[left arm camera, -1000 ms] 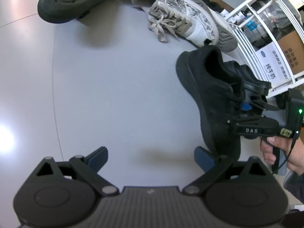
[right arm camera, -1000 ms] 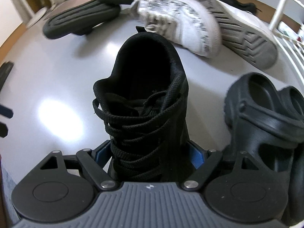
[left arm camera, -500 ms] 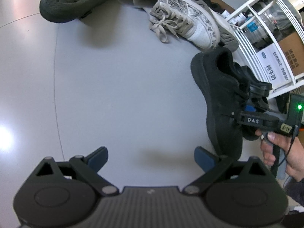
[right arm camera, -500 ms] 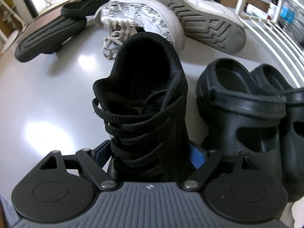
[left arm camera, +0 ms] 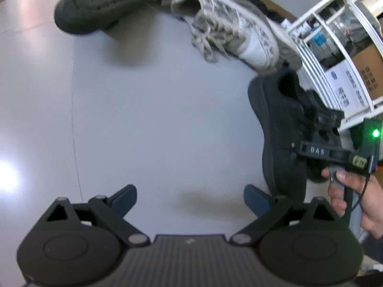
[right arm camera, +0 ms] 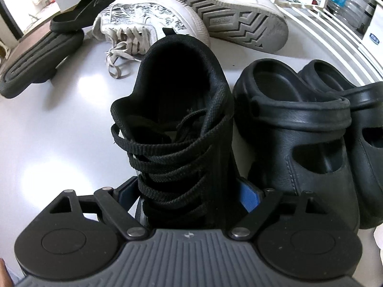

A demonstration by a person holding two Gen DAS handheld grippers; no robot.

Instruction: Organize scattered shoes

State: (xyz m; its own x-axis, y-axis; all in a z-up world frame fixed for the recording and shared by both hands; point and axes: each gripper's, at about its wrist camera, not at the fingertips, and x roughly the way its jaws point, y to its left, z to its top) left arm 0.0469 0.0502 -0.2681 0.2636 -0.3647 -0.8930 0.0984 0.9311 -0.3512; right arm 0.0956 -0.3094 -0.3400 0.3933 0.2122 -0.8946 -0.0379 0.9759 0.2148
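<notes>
Black lace-up sneaker (right arm camera: 182,129) sits between right gripper (right arm camera: 191,191) fingers, blue pads (right arm camera: 249,195) flanking its laced front; whether pads press it, cannot tell. Heel points away from gripper. Black clogs (right arm camera: 296,129) just right of it, touching. White patterned sneaker (right arm camera: 146,21) and dark slide (right arm camera: 40,59) beyond, on grey table (right arm camera: 47,124). Left gripper (left arm camera: 190,197) spread wide, holding nothing, above bare table.
</notes>
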